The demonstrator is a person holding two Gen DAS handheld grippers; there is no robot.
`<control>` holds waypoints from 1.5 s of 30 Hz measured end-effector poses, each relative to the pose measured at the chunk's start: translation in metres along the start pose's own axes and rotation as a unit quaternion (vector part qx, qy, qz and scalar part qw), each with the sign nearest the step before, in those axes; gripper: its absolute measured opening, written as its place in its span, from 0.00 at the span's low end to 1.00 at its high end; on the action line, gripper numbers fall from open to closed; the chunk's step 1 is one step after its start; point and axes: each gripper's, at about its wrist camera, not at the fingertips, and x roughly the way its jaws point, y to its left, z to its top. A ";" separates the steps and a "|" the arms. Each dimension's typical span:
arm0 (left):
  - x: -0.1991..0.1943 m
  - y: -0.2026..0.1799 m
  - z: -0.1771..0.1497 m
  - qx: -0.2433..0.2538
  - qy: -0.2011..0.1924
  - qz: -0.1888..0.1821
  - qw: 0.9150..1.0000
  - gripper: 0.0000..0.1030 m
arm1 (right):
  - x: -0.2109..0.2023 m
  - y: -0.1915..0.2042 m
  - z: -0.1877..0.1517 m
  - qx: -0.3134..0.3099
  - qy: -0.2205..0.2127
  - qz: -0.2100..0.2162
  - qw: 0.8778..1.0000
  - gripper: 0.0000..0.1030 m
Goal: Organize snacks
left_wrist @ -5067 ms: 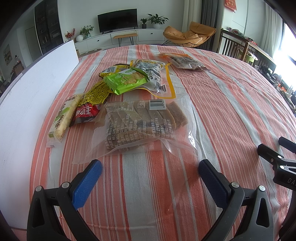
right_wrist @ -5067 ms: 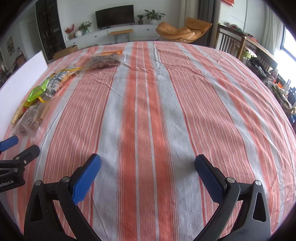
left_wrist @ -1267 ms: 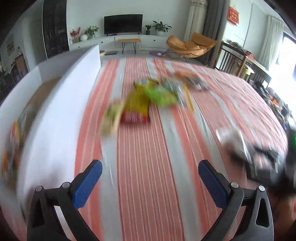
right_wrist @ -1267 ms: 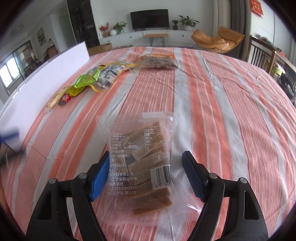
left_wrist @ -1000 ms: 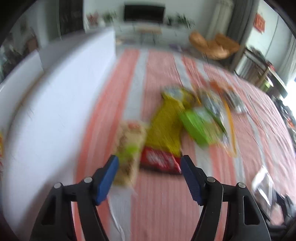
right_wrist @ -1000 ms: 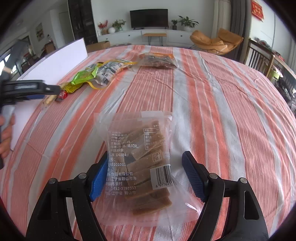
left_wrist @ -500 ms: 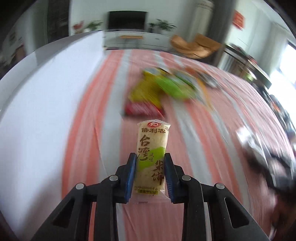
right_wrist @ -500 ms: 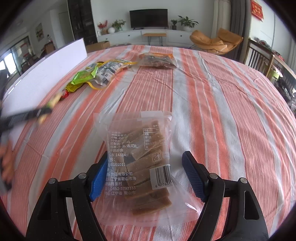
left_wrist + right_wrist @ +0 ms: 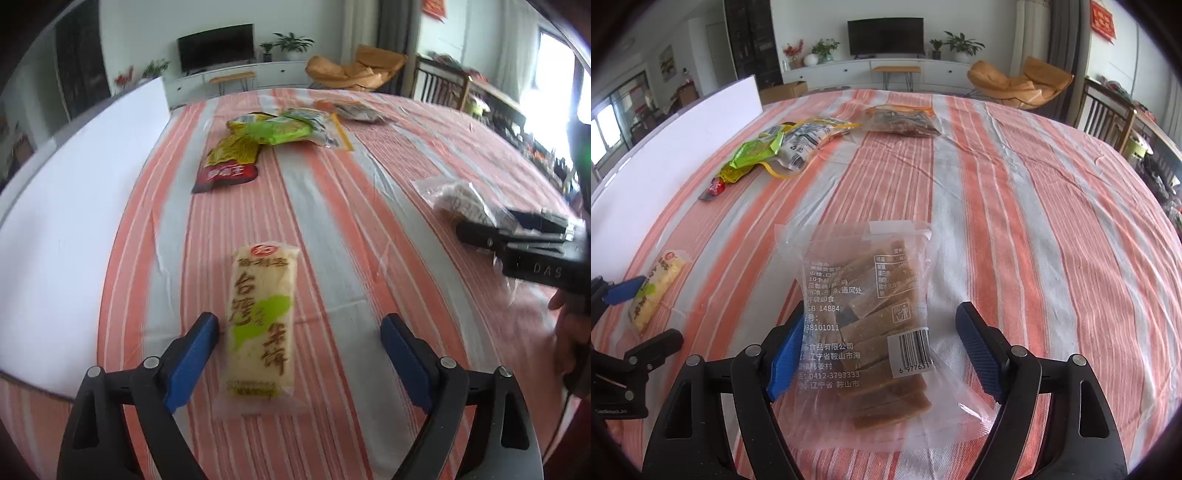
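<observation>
Progress est.: early. L gripper (image 9: pixel 299 332) jaws opening – pale yellow-green rice-cracker packet (image 9: pixel 263 325) lies loose between them on the striped cloth (image 9: pixel 388 177). R gripper (image 9: pixel 879 341) spread around the clear bag of brown bars (image 9: pixel 864 314), no visible squeeze. Remaining pile – green/yellow packets (image 9: pixel 273 129) – looks unsorted.

Black clamp-style left gripper (image 9: pixel 299 343) with blue ribbed jaws, silver screws.

white board (image 9: pixel 74 229) walls left, bare cloth (image 9: pixel 1052 221) right
</observation>
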 end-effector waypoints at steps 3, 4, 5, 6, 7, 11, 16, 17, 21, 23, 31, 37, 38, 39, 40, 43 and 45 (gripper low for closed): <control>-0.007 0.016 -0.004 -0.028 -0.004 -0.023 0.999 0.87 | 0.000 0.000 0.000 0.000 0.000 0.000 1.000 0.79; -0.010 0.021 -0.005 -0.033 -0.004 -0.029 0.999 0.87 | 0.000 0.000 0.000 0.000 0.000 0.000 1.000 0.79; -0.012 0.025 -0.007 -0.036 -0.003 -0.036 0.999 0.87 | 0.000 0.000 0.000 0.000 0.000 0.000 1.000 0.79; -0.014 0.029 -0.008 -0.039 -0.003 -0.040 0.998 0.87 | 0.000 0.000 0.000 0.000 0.000 0.000 1.000 0.79; -0.016 0.034 -0.010 -0.044 -0.006 -0.052 0.998 0.87 | 0.000 0.000 0.000 0.000 0.000 0.000 1.000 0.79; -0.018 0.042 -0.008 -0.064 -0.007 -0.069 0.995 0.87 | 0.000 -0.001 0.000 0.001 0.000 0.001 1.000 0.79; -0.007 0.025 0.005 -0.043 0.014 -0.009 0.999 0.75 | -0.001 -0.002 0.000 0.006 -0.002 0.008 1.000 0.79; -0.007 0.023 0.006 -0.035 0.014 0.009 0.999 0.57 | -0.001 -0.002 0.000 0.006 -0.002 0.008 1.000 0.79; -0.006 0.032 0.013 -0.039 0.032 0.001 0.999 0.28 | 0.000 -0.002 0.001 0.006 0.006 0.021 1.000 0.87; -0.013 0.040 0.011 -0.052 0.031 -0.015 0.998 0.28 | 0.002 0.000 0.009 -0.010 0.055 0.025 0.998 0.87; -0.062 0.039 0.001 -0.066 -0.009 -0.048 0.997 0.28 | 0.013 0.014 0.036 -0.053 0.161 0.019 0.985 0.51; -0.122 0.065 0.015 -0.087 -0.060 -0.061 0.993 0.28 | -0.015 0.008 0.040 0.017 0.149 0.054 0.987 0.50; -0.129 0.073 0.018 -0.092 -0.065 -0.061 0.992 0.28 | -0.024 0.011 0.045 0.027 0.139 0.065 0.988 0.50; -0.138 0.088 0.024 -0.102 -0.071 -0.059 0.991 0.28 | -0.035 0.018 0.053 0.032 0.126 0.078 0.988 0.50; -0.143 0.100 0.027 -0.109 -0.074 -0.055 0.990 0.28 | -0.046 0.029 0.064 0.034 0.111 0.093 0.989 0.50; -0.156 0.155 0.039 -0.137 -0.085 -0.010 0.987 0.28 | -0.072 0.071 0.098 0.028 0.078 0.145 0.986 0.50; -0.159 0.192 0.045 -0.160 -0.086 0.015 0.983 0.28 | -0.086 0.115 0.123 0.015 0.058 0.188 0.980 0.50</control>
